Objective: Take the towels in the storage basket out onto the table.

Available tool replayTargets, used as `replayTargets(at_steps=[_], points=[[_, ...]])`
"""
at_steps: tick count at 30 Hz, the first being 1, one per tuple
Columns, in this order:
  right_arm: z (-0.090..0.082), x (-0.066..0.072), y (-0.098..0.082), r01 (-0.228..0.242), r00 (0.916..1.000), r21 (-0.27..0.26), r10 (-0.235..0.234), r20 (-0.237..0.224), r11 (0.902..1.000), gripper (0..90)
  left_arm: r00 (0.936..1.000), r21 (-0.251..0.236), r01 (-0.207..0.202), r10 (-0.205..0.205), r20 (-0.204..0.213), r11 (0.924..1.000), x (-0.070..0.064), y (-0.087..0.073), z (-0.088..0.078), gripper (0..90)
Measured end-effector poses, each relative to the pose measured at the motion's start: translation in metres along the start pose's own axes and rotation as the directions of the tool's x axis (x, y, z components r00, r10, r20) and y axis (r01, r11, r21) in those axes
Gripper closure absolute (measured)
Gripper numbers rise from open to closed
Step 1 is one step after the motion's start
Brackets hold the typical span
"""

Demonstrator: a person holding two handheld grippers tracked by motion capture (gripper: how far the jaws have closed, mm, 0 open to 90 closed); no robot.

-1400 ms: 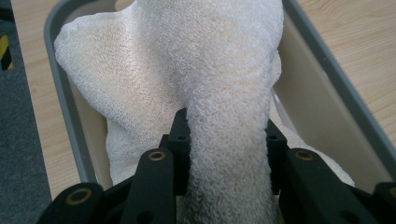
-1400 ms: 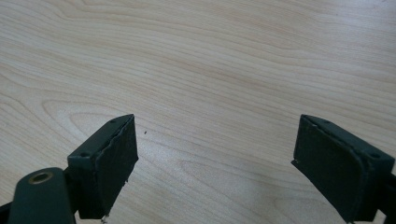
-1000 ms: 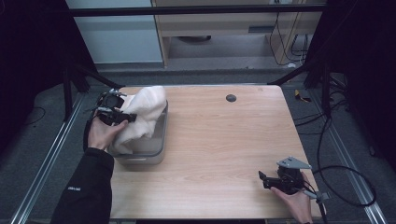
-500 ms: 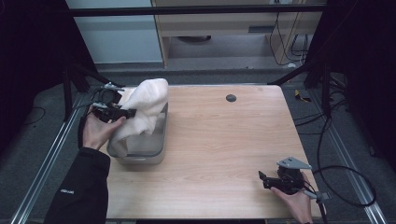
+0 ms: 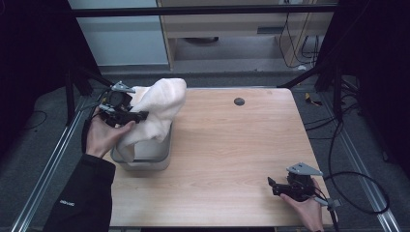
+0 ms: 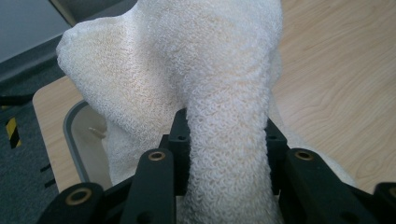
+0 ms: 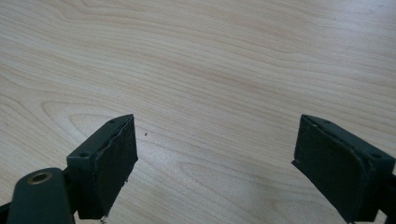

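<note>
White towel (image 5: 159,104), one, clamped in left gripper (image 5: 138,116).

Rough terry-cloth towel (image 6: 196,79), matt wood-grain table (image 7: 224,60), perhaps plastic bin (image 5: 162,157)

I'm working over a light wooden table (image 5: 232,159) with a pale, wavy grain, its top rectangular with rounded corners. Near the far edge, about midway across, a small round dark spot (image 5: 239,101) sits in the surface; I can't tell from here whether it is a hole or a cap. At the left end a grey plastic bin (image 5: 145,159) stands directly on the wood, close to the left edge, its rounded rim showing in the left gripper view (image 6: 74,135). In the right gripper view I see bare tabletop (image 7: 210,70) with one tiny dark speck (image 7: 146,136) on it. The table stands on dark grey floor (image 5: 38,145).
</note>
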State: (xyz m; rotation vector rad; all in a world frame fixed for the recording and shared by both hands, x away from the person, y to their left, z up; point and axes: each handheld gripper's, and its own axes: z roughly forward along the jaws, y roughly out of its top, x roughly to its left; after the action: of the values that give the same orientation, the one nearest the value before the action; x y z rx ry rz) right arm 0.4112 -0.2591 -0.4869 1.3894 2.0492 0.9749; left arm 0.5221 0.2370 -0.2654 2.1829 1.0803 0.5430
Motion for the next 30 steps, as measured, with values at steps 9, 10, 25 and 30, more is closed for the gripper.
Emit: replayTargets(at_steps=[9, 10, 25, 30], points=[[-0.001, 0.001, 0.001, -0.013, 0.9999, -0.006, 0.013, -0.011, 0.9999, 13.2, 0.9979, -0.016, -0.058, 0.059, 0.028, 0.9982, -0.022, 0.010, -0.010, 65.8], [-0.001, 0.001, 0.001, -0.009, 0.9999, -0.007, 0.008, -0.010, 0.9999, 13.2, 0.9972, -0.015, -0.068, 0.069, 0.031, 0.9976, -0.025, 0.011, -0.010, 65.8], [-0.002, 0.001, 0.001, 0.001, 1.0000, -0.012, -0.001, -0.005, 0.9999, 13.3, 0.9876, -0.031, -0.134, 0.136, 0.080, 0.9906, -0.057, 0.022, -0.015, 65.8], [-0.002, 0.001, 0.001, 0.010, 0.9999, -0.013, -0.010, -0.002, 0.9999, 13.5, 0.9831, -0.040, -0.148, 0.151, 0.103, 0.9882, -0.067, 0.026, -0.013, 65.7]])
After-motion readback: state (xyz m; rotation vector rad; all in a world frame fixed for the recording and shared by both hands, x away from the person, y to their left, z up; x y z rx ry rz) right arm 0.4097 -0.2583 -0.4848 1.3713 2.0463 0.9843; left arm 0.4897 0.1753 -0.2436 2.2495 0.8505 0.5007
